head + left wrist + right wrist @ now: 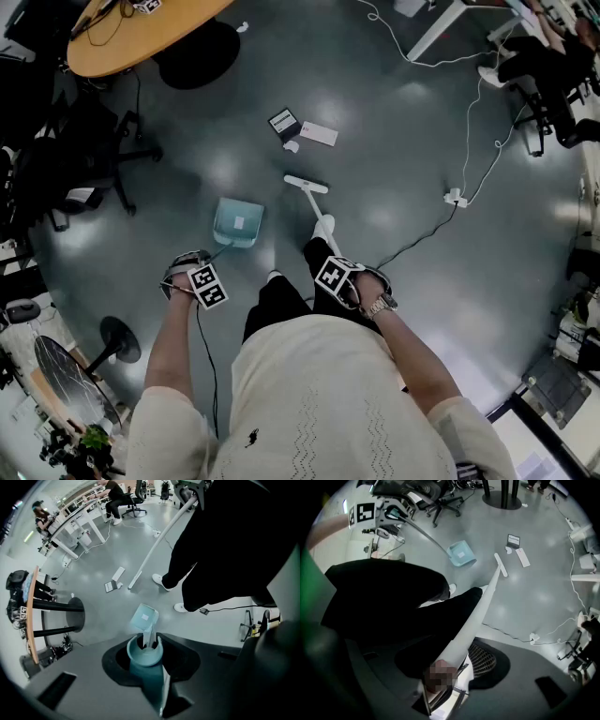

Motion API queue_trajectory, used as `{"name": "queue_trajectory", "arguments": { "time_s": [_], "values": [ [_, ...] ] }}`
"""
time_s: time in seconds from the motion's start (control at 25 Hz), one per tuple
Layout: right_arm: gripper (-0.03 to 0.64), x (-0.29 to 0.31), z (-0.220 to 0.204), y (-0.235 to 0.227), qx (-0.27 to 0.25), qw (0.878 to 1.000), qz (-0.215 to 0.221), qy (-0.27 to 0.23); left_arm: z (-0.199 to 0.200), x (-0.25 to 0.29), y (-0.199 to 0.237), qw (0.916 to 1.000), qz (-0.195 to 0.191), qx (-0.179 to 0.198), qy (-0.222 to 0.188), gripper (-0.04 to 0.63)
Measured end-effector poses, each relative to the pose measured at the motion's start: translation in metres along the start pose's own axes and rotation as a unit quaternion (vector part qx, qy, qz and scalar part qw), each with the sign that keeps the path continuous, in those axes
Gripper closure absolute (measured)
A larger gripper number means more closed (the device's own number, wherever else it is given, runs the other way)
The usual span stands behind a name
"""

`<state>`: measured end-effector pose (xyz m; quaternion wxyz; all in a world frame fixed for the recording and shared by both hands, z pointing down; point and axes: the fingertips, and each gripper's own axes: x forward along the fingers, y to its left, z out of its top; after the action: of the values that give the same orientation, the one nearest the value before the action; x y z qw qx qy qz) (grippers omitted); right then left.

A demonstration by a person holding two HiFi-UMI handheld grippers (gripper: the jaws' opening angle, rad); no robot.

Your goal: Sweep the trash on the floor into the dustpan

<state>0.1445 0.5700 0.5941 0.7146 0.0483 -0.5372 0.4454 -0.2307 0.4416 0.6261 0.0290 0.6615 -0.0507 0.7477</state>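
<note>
Left hand-held gripper (149,652): clenched on the pole of a teal plastic dustpan (237,222) resting on the grey floor (394,159). Right hand-held gripper (447,667): clenched high on a white broom (307,185) with a stiff pole. Trash (284,124), a small box and paper slips, lies just beyond the broom head; probably light and prone to skidding.

Dim, fisheye-warped, seemingly overhead glare.

Left forearm (173,339), right forearm (414,354) stretched down ahead of torso (319,398). Left tool (150,645) clamped on dustpan handle (149,633), right tool (449,670) on broom handle (479,610).
</note>
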Motion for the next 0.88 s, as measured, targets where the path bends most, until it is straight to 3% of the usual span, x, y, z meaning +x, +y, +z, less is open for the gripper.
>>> {"name": "queue_trajectory", "arguments": {
  "time_s": [0.16,0.28,0.64,0.88],
  "values": [
    [0.399,-0.025,0.002,-0.049,-0.003,1.000,-0.015,0.001,0.047,-0.011,0.067,0.9997,0.022,0.003,-0.010,0.500],
    [0.399,-0.040,0.016,-0.068,0.011,1.000,0.000,-0.012,0.067,-0.010,0.098,0.9992,0.031,0.022,-0.012,0.502],
    [0.399,-0.076,0.061,-0.088,0.093,0.995,0.042,-0.020,0.070,0.024,0.191,0.9963,0.009,0.083,-0.021,0.502],
    [0.398,-0.109,0.109,-0.091,0.173,0.982,0.055,-0.042,0.074,0.041,0.255,0.9805,0.010,0.194,-0.031,0.502]
  ]
}}
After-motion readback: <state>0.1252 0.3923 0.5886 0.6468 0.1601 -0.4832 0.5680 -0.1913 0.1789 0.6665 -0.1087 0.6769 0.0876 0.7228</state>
